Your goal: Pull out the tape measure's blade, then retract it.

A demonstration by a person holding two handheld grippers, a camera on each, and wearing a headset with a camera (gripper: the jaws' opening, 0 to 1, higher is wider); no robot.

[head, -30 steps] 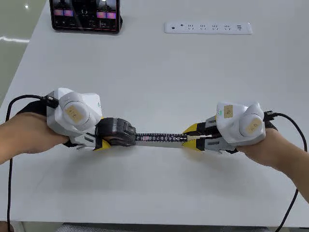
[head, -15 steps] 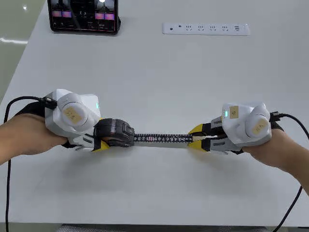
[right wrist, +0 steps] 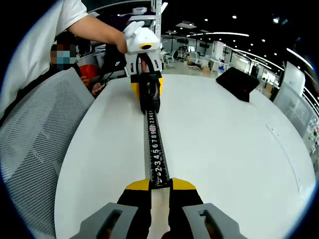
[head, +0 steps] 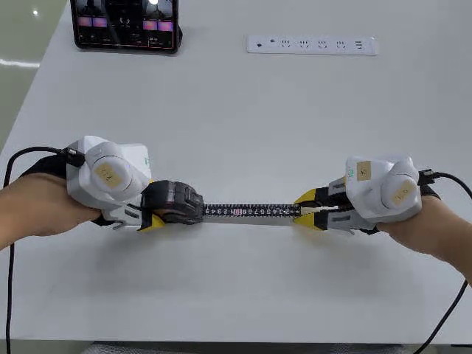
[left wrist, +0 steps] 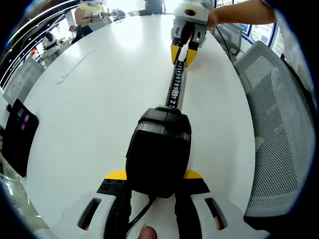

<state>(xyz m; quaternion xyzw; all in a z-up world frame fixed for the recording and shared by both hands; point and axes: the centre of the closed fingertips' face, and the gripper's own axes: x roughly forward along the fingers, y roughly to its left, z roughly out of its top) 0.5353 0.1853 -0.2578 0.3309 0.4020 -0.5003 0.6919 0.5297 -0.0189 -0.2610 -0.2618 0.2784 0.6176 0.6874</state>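
The white workbench spreads wide under me, and all the work sits near its 6 o'clock edge in the head view. My left gripper has its jaws clamped on either side of the black tape measure case, which rests on the bench at about 8 o'clock. My right gripper, at about 4 o'clock, has its jaws pinched nearly closed on the free end of the blade. The blade is drawn out flat and looks taut between the two, with its numbered face up. Its long axis runs straight from 9 to 3 in the head view, and each gripper view shows it heading dead ahead to 12. From the right gripper the case lies at 9 o'clock, well apart. I judge the pull is partly done. Whether I draw further toward 3 or feed back toward 9, the right hand must travel along that line, or the blade may kink.
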